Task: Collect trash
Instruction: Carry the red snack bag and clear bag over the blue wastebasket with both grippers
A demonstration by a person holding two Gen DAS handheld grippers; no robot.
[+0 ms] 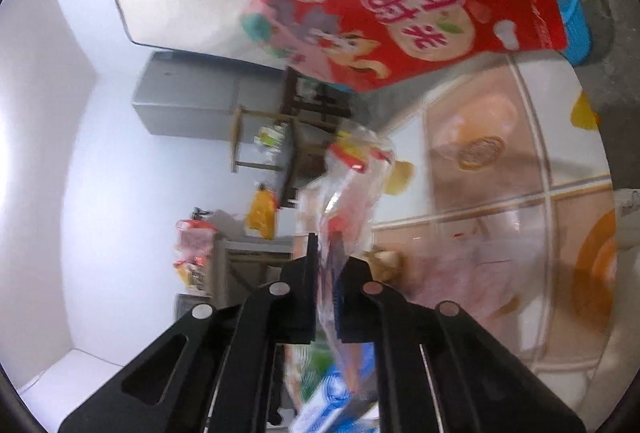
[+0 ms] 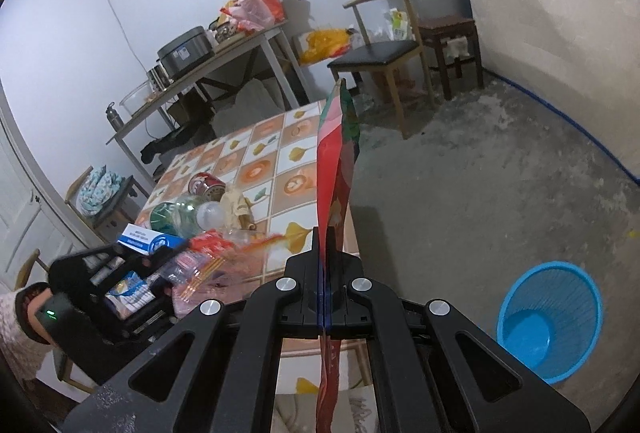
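Right wrist view shows your red snack bag (image 2: 334, 169) pinched edge-on between the closed jaws of the right gripper (image 2: 323, 245), hanging over the near corner of the tiled table (image 2: 256, 153), with the blue bin (image 2: 550, 321) on the floor beside that table, to the right. Your left gripper (image 1: 325, 253) has clamped shut on a clear plastic wrapper (image 1: 344, 193); motion blur makes it hard to say how much film sits between the pads, so treat that hold as possibly thin.

To do this step well, carry both pieces off the table's edge toward the bin without jerking, since thin film slips easily. Bring each gripper directly above the bin's mouth before you release, and let go low enough that the light wrapper drops inside instead of drifting to the floor.

More trash waits on the table: a crushed can (image 2: 206, 187), a plastic bottle (image 2: 180, 215) and a blue-and-white box (image 2: 150, 241) lie together near its near-left edge.
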